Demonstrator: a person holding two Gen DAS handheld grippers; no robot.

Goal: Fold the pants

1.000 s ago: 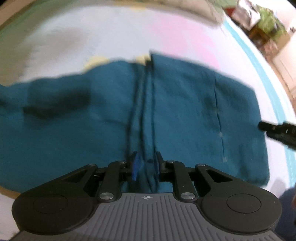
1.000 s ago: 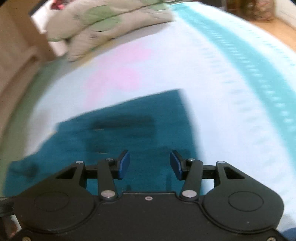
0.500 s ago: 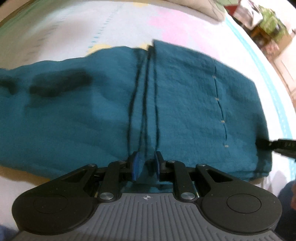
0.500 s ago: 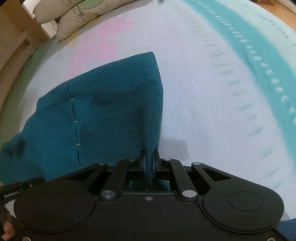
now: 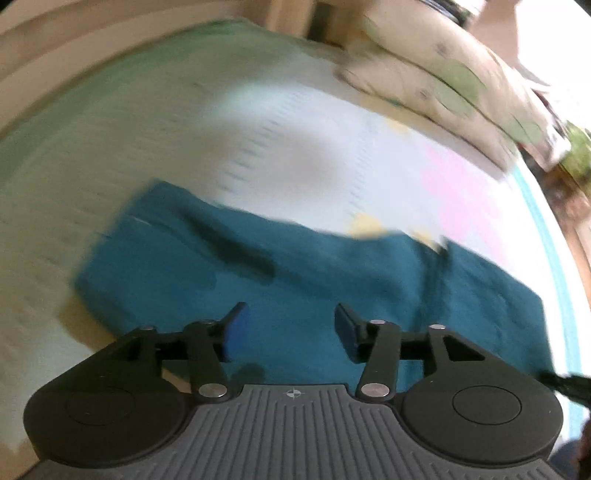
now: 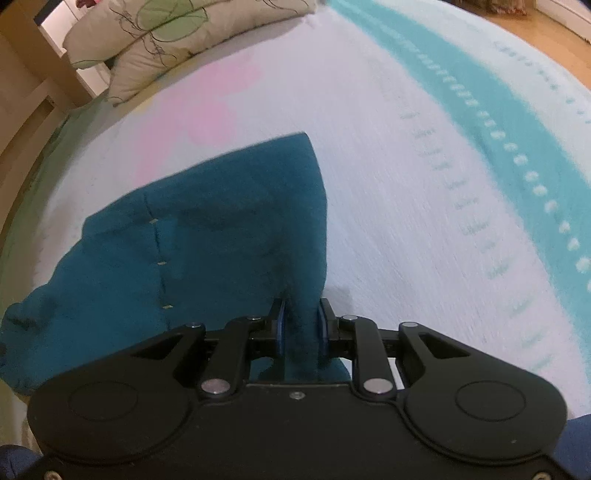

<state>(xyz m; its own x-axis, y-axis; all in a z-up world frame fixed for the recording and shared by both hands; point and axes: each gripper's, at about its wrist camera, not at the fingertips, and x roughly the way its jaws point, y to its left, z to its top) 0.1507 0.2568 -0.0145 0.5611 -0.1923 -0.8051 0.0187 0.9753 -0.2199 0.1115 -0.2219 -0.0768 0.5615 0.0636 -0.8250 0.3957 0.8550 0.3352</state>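
Observation:
The teal pants [image 5: 295,273] lie spread on the bed, long side running left to right in the left wrist view. My left gripper [image 5: 290,326] is open and empty, just above the near part of the cloth. My right gripper [image 6: 300,325] is shut on a fold at the near right corner of the pants [image 6: 207,236], which shows a stitched pocket line. The tip of the right gripper shows at the right edge of the left wrist view [image 5: 565,382].
The bed sheet [image 6: 424,177] is white with pink patches, a green side and a turquoise band [image 6: 524,147]. Leaf-print pillows [image 6: 177,33] lie at the head. A wooden bed frame [image 5: 74,62] runs along the far left.
My left gripper let go of the pants' middle fold, opened and swung left. My right gripper closed on the corner of the pants and still holds it.

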